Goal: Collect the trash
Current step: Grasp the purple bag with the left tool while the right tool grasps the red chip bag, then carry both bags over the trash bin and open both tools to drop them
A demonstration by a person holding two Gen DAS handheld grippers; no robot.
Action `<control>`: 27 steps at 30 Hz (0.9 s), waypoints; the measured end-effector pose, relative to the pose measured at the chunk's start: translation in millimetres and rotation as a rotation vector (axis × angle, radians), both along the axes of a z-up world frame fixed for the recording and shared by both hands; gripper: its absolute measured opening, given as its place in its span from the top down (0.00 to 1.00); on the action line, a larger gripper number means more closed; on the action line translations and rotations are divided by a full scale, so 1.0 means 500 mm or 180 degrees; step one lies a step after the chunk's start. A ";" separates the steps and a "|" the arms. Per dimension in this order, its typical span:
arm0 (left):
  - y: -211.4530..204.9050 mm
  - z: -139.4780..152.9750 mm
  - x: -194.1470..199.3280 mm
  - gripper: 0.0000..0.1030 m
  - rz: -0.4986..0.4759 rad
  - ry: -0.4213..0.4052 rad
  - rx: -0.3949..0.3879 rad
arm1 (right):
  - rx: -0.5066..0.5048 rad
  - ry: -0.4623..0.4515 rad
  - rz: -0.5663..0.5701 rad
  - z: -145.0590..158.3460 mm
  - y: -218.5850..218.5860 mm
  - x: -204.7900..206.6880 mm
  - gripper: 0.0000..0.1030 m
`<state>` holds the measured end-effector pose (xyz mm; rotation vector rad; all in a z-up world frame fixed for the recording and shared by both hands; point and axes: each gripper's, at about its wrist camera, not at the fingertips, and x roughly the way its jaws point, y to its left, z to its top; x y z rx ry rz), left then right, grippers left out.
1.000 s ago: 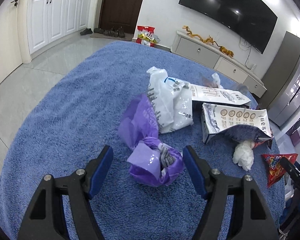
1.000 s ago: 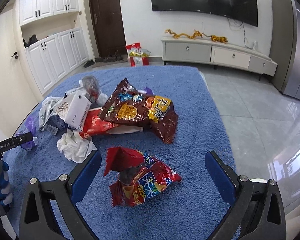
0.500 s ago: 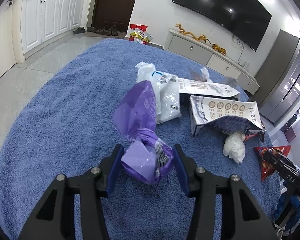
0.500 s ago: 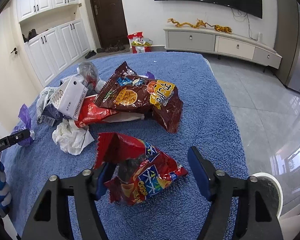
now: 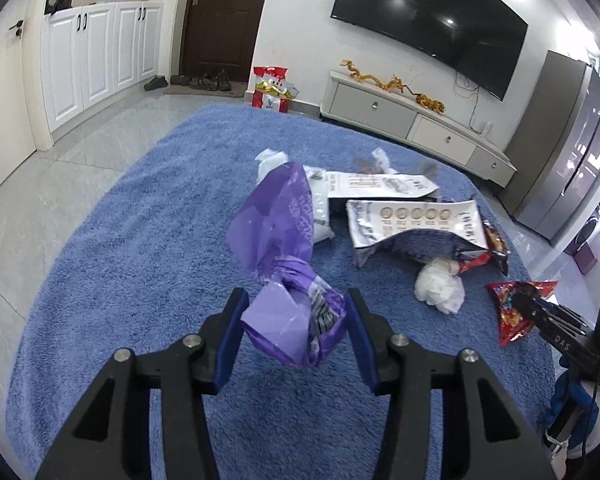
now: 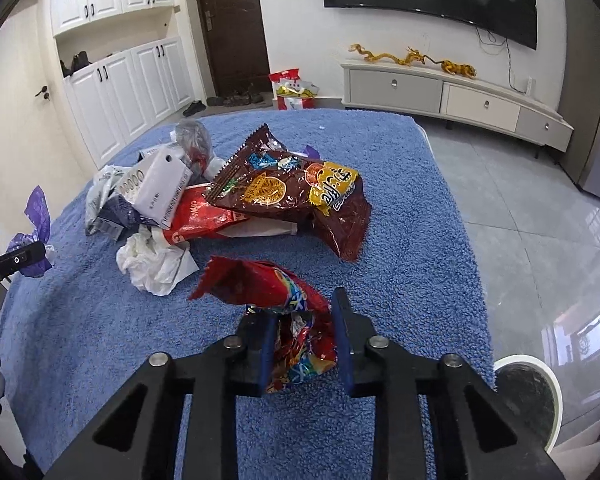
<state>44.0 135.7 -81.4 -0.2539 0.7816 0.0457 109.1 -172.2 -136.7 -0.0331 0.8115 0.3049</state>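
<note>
The left tongs (image 5: 294, 334) pinch a crumpled purple plastic wrapper (image 5: 288, 280), apparently lifted clear of the blue fleecy worktop (image 5: 140, 240). The right tongs (image 6: 302, 344), just closing, squeeze a crinkled red foil snack bag (image 6: 284, 312) in front of the brown snack packet (image 6: 292, 196). Slick foil could slip free if that bite is shallow.

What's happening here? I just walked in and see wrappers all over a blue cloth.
A person is clearing trash with a handheld gripper in each hand. The left gripper is clamped on a crumpled purple bag. The right gripper has just been closing and now pinches a red snack wrapper. A brown chip bag, white cartons and a crumpled tissue lie uncollected on the blue cloth.
</note>
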 end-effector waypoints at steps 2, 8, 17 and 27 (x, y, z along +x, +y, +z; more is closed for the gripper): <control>-0.013 0.015 -0.009 0.55 -0.0042 -0.0039 0.0044 | 0.0045 -0.0029 0.0012 0.006 -0.006 -0.008 0.79; -0.068 0.058 -0.019 0.55 -0.0211 -0.0120 0.0158 | 0.0240 -0.0162 0.0038 0.031 -0.038 -0.038 0.92; -0.218 0.104 -0.005 0.55 -0.0680 -0.0210 0.0297 | 0.0564 -0.0377 -0.0052 0.074 -0.128 -0.087 0.94; -0.507 0.108 0.043 0.55 -0.1686 -0.0189 0.0321 | 0.0519 -0.0544 -0.0808 0.083 -0.355 -0.151 0.94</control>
